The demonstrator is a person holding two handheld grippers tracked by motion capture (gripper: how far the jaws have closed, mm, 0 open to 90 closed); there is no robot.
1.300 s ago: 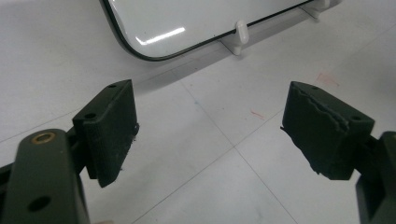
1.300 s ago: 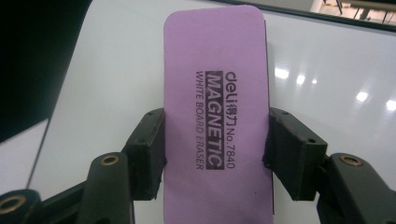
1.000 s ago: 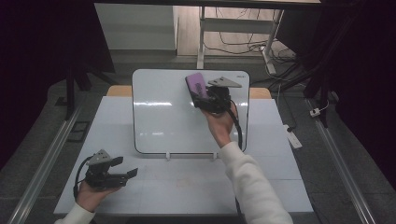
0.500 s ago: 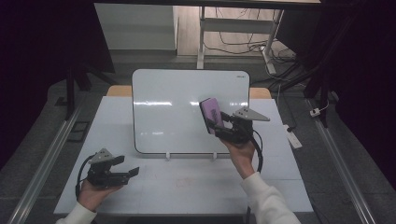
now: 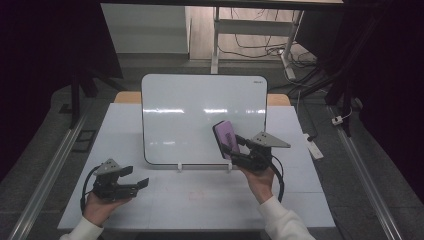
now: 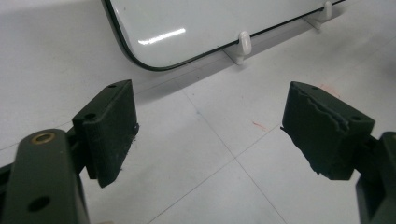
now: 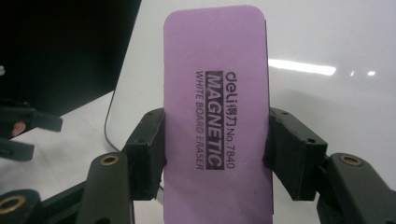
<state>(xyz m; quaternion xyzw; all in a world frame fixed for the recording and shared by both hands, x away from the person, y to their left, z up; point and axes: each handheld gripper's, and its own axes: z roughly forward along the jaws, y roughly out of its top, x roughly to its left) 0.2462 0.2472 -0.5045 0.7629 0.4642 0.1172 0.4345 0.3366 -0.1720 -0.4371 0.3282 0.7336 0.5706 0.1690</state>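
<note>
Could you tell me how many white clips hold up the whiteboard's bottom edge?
2: one clip left of centre under the whiteboard, the other clip right of centre beside the right gripper. Any others may be hidden.

A white tabletop (image 5: 200, 200) fills the lower middle of the high view, its surface split by thin seams into panels, with faint reddish marks near the centre. On it, toward the upper middle of the frame, a whiteboard (image 5: 190, 115) with a dark rim and rounded corners stands propped on two small white clips (image 5: 179, 166) along its lower edge. Behind it, at both sides, tan wooden corners (image 5: 125, 97) peek out.
</note>
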